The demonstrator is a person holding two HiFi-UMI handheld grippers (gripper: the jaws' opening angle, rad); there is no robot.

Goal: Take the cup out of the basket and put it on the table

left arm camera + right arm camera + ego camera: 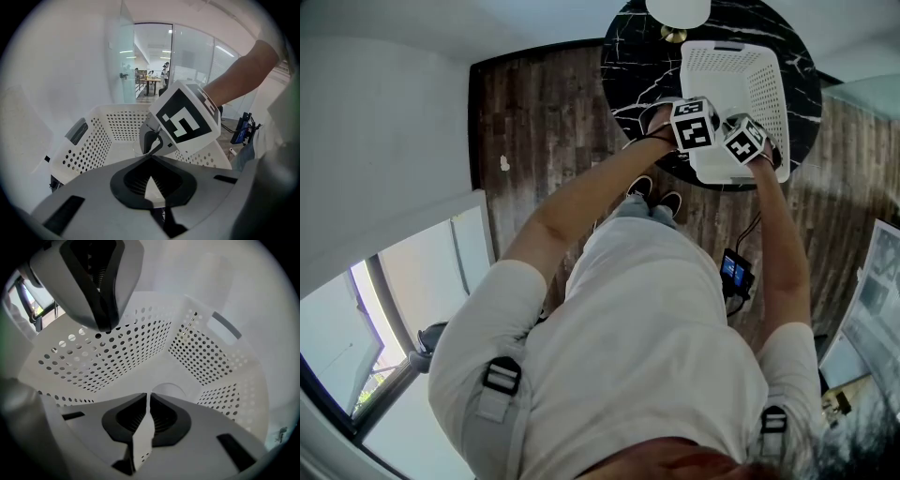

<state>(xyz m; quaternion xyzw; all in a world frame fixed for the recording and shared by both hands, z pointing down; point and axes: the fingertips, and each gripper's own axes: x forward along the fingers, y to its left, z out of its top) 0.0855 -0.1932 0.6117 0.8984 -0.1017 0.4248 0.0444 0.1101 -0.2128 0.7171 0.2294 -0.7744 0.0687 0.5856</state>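
Observation:
A white perforated basket (764, 89) stands on a round black marble table (637, 66). Both grippers are at its near end, the left gripper (694, 124) just left of the right gripper (743, 139). In the right gripper view, a pale round cup (169, 391) rests on the basket floor just beyond the right gripper (148, 394), whose jaws are shut with nothing between them. The left gripper (104, 326) hangs shut above the basket's side wall. In the left gripper view, the left gripper (151, 158) is shut and empty behind the right gripper (149, 149), which reaches down into the basket (89, 140).
The table stands on a dark wood floor (534, 122). A white round object on a gold base (675, 11) sits at the table's far edge. A small device with a blue screen (736, 272) hangs by the person's right hip. Glass partitions (187, 61) lie behind the basket.

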